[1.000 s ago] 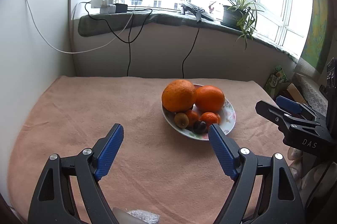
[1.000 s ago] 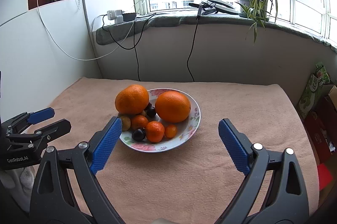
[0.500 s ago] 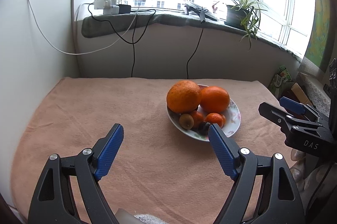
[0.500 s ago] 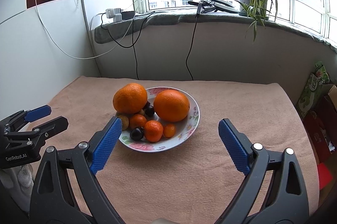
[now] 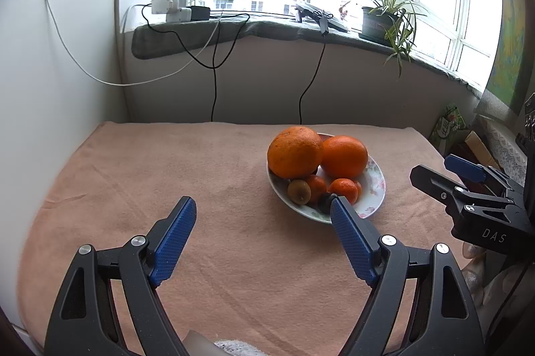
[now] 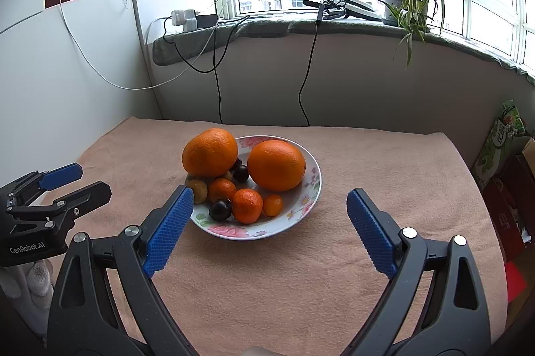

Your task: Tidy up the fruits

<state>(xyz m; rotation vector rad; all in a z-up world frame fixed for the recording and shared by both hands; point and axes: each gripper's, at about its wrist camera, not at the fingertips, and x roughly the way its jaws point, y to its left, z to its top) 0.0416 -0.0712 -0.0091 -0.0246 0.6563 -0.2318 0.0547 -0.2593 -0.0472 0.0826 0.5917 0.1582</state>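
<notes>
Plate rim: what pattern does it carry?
Pink flowers on white plate; clearest in the right wrist view.

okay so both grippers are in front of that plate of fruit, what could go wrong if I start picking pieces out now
1. The left big orange sits on top of the kiwi and smaller fruit; pulling one from under it may send it rolling off the plate.
2. The dark plums and small tangerines touch each other, so the open right gripper may nudge neighbours.
3. The plate rests on soft cloth and could slide or tip.
</notes>
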